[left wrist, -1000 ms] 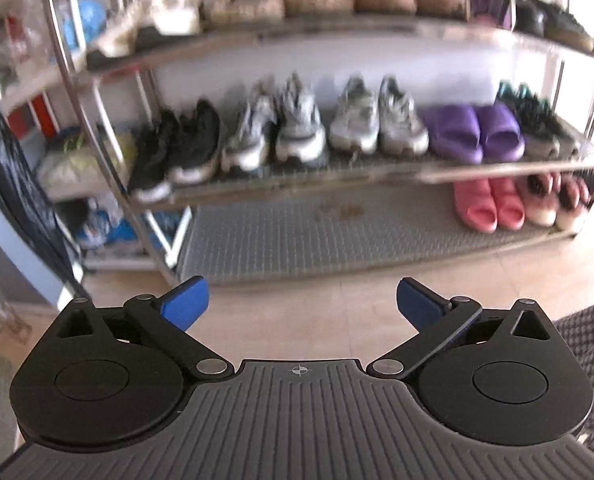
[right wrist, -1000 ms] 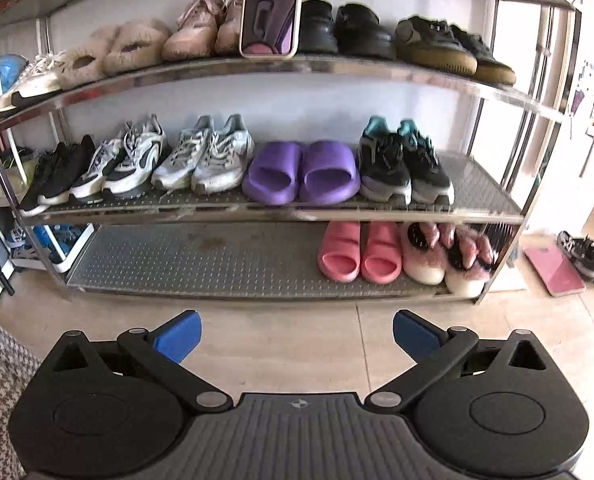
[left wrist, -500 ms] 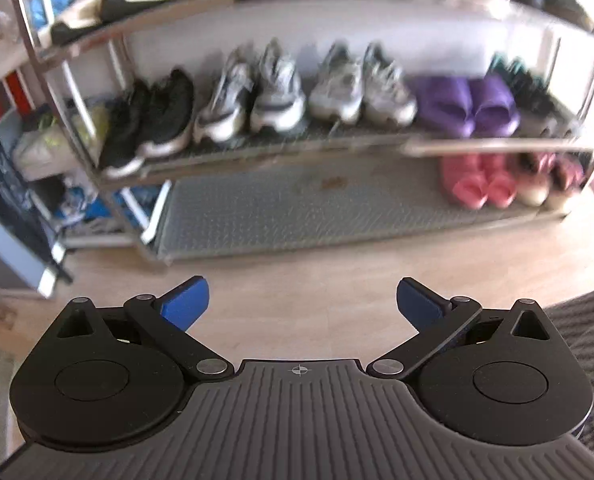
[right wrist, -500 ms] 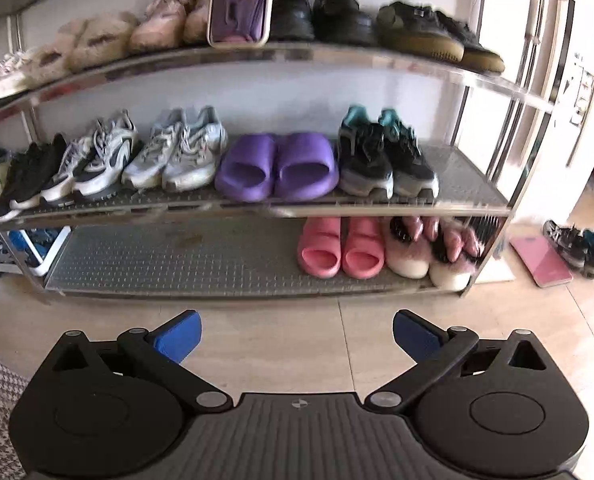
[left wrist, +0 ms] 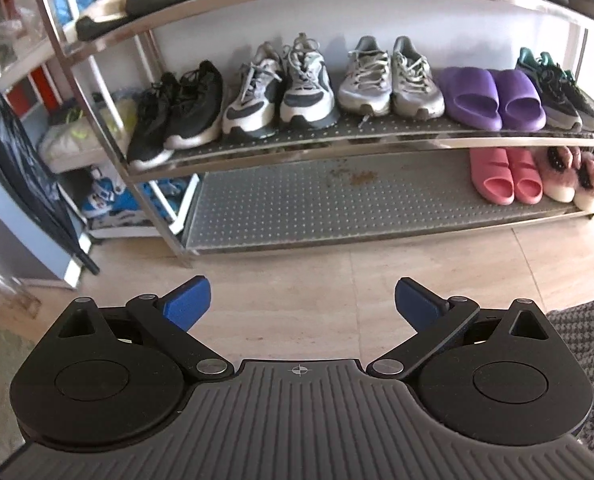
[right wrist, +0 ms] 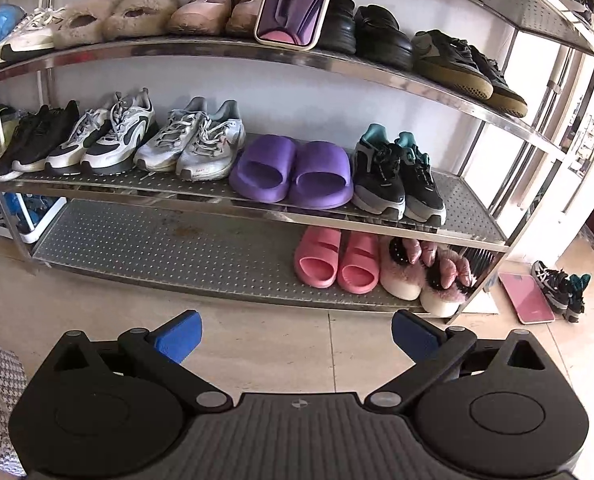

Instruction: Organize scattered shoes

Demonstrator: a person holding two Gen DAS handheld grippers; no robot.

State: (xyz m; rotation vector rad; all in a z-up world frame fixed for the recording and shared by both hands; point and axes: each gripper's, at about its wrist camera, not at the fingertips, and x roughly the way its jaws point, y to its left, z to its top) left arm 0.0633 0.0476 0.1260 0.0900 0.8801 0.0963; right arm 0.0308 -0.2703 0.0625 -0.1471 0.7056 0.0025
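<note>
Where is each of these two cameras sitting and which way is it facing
Left wrist: sits on the left gripper, low over the tile floor, facing the rack's left and middle; open blue fingertips and a checked garment at right show.
Right wrist: sits on the right gripper, facing the rack's middle and right end, with a loose pair of sneakers on the floor; open fingertips and checked fabric at left show.
Shared: purple slides, pink slides, grey sneakers.

A pair of dark sneakers (right wrist: 561, 288) with teal trim lies on the floor at 3 o'clock, off the rack (right wrist: 257, 196), where the other pairs sit toes-out in rows.
</note>
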